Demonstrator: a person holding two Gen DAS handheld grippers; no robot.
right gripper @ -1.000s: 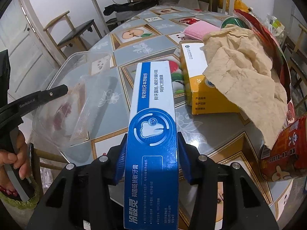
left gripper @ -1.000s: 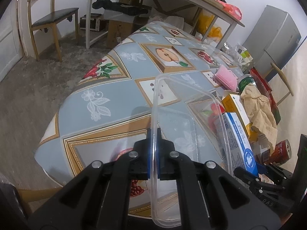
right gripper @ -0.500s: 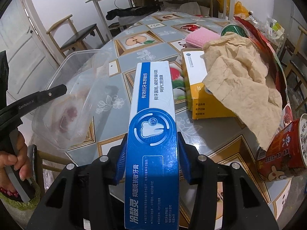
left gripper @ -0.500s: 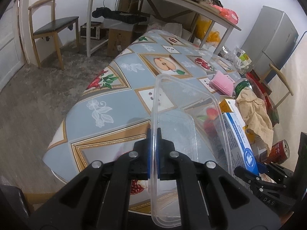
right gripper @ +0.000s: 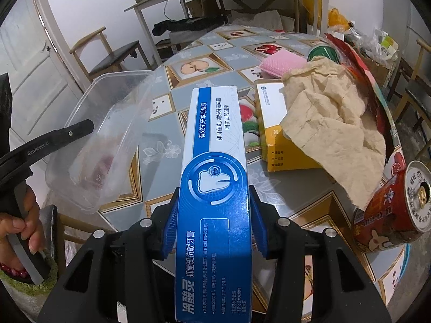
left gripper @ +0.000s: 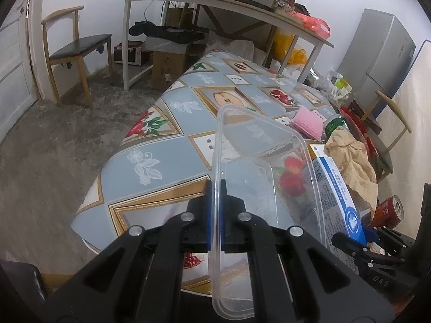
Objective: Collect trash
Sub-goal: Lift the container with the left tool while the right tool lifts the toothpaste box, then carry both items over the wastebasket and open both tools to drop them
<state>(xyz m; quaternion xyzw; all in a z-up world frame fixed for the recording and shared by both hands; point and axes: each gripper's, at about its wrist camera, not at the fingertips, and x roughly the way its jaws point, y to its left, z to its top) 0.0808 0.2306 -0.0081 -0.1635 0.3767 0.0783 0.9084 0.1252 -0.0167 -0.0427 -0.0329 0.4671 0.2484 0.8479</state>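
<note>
Fruit-patterned tabletop, cluttered along its right side. Our left gripper has its jaws clenched on the rim of the clear plastic container, held tilted off the near edge. Our right gripper grasps the toothpaste box, long axis pointing away, just right of the container's mouth. Versus a second ago, the container sits slightly higher; the box is unchanged.

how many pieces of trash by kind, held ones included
boxes: 2, toothpaste box in right gripper, yellow box
clear tub: 1, in left gripper
red can: 1
brown paper: 1
pink sponge: 1
total: 6
</note>
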